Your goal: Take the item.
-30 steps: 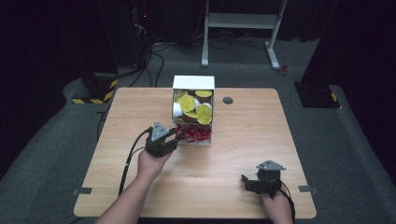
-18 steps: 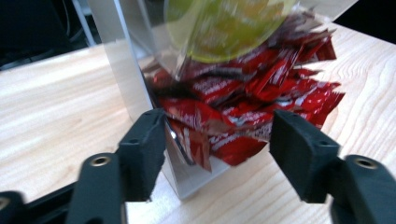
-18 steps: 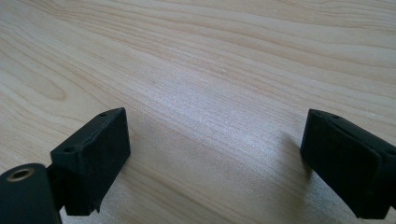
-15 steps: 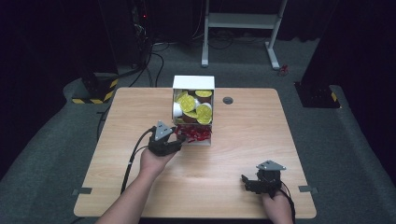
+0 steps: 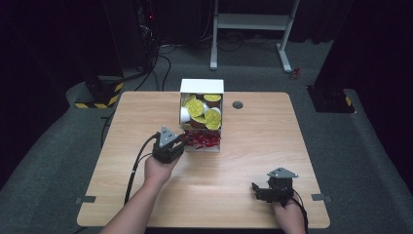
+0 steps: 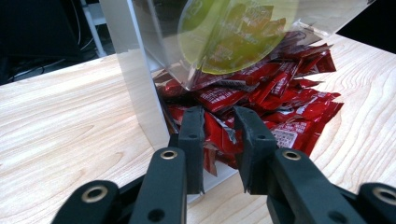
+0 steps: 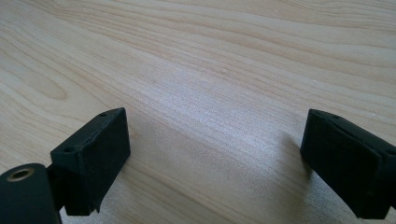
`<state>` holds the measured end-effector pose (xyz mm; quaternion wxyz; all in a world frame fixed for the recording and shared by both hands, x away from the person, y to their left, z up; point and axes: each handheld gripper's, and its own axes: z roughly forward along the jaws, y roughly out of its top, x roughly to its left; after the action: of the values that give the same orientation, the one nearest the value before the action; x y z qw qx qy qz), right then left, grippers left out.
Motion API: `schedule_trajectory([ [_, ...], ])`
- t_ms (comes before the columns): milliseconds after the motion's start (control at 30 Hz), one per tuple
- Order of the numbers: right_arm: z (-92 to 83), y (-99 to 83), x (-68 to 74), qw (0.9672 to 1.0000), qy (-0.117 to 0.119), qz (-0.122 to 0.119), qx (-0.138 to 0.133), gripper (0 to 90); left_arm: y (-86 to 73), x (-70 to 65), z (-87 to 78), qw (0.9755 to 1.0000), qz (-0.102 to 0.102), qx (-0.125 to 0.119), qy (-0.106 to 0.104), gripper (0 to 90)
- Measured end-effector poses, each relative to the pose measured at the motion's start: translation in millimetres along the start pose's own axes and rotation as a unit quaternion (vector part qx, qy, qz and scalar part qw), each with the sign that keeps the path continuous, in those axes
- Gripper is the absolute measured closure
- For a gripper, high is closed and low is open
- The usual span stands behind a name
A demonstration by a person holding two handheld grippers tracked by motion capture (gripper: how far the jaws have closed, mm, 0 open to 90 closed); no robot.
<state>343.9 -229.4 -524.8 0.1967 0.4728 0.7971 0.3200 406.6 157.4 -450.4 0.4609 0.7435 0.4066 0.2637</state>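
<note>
At the open front of the white box point(image 5: 201, 86) on the table point(image 5: 243, 161), the left gripper point(image 6: 218, 122) had just been closing and pinched a red packet point(image 6: 215, 133) in the pile point(image 6: 275, 100), while the right gripper point(image 7: 215, 140) rested wide open and empty near the table's near edge.

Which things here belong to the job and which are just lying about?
In the job:
left gripper, fingers just closing around a red packet
box

Lying about:
yellow-lidded cups
right gripper, open on the table
</note>
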Motion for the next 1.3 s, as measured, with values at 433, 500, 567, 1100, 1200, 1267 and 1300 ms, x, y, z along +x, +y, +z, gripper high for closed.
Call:
schedule_trajectory([
  [433,-0.1,0.0,0.4,1.0,0.0,0.002,0.001,8.0,-2.3,0.9,-11.5,0.9998,-0.002,-0.015,-0.011,82.4],
  [500,-0.1,0.0,0.4,1.0,0.0,0.002,0.001,8.0,-2.2,0.4,-12.6,0.9998,-0.002,-0.016,-0.012,82.8],
  [567,-0.1,0.0,0.4,1.0,0.0,0.002,0.001,8.0,-2.4,-0.3,-14.1,0.9998,0.001,-0.017,-0.011,83.0],
  [1100,-0.4,-0.3,1.0,1.0,0.004,-0.003,0.001,8.0,-7.1,-2.4,-33.3,0.9988,-0.019,-0.039,-0.025,83.5],
  [1200,-0.4,-0.4,1.0,1.0,0.004,-0.003,0.001,8.0,-8.0,-2.3,-36.1,0.9985,-0.023,-0.041,-0.027,83.4],
  [1267,-0.4,-0.4,1.0,1.0,0.004,-0.003,0.001,8.0,-8.2,-2.3,-38.7,0.9984,-0.024,-0.043,-0.029,83.4],
  [1300,-0.4,-0.4,1.0,1.0,0.004,-0.003,0.001,8.0,-8.3,-2.4,-40.2,0.9983,-0.025,-0.043,-0.03,83.5],
])
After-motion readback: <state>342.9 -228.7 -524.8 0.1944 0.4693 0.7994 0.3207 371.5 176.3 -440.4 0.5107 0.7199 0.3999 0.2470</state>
